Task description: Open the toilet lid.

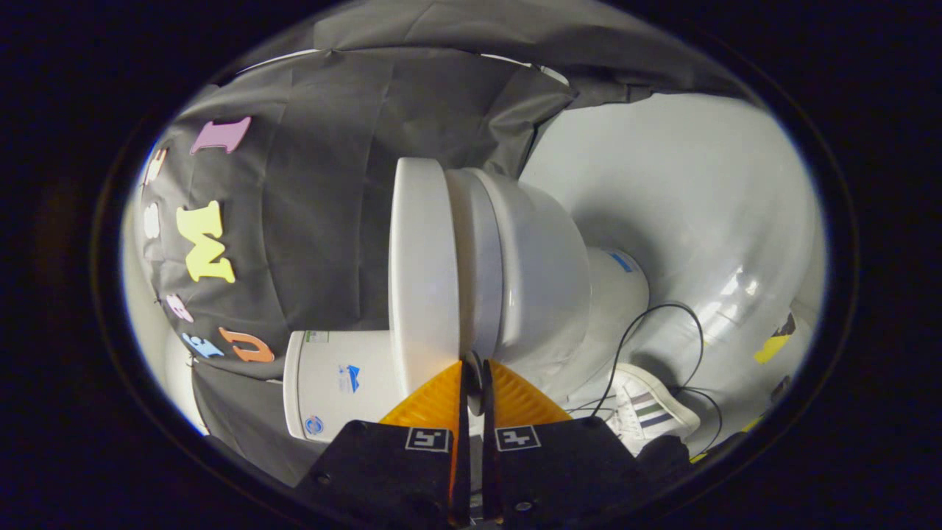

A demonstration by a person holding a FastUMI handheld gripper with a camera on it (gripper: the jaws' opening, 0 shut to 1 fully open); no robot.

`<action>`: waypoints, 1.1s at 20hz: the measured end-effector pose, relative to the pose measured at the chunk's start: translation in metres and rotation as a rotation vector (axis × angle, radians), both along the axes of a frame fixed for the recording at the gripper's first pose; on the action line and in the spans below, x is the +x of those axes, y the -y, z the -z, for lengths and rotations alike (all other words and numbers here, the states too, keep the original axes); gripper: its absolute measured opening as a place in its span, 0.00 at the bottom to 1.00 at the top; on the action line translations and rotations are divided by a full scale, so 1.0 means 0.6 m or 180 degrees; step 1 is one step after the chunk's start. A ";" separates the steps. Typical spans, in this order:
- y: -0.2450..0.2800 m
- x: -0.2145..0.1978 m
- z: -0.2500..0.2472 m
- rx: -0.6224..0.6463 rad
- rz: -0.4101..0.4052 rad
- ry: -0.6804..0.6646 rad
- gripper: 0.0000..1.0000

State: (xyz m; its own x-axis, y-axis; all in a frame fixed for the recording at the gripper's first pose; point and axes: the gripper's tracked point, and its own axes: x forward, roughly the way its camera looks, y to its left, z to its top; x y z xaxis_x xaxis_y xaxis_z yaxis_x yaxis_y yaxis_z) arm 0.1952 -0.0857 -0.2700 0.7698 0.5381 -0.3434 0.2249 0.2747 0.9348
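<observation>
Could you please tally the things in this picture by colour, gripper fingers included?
White: 2, the toilet with its lid, and a striped shoe
Orange: 2, the gripper fingers, nearly closed at the lid's edge
Black: 1, a cable
Total: 5

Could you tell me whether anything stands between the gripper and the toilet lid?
Nothing visible does: the gripper, its fingers nearly closed, is already at the lid edge, by the seam with the seat.

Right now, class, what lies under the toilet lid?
Under the lid sits the seat, then the bowl. The gripper pinches the lid's edge. The bowl's inside is covered.
</observation>
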 end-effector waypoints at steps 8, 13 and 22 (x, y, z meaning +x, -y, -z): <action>-0.009 0.001 -0.013 -0.0191 -0.0007 0.0011 0.04; -0.001 0.000 -0.040 -0.0202 0.0058 0.0064 0.04; -0.009 -0.002 -0.095 -0.0549 0.0023 0.0212 0.04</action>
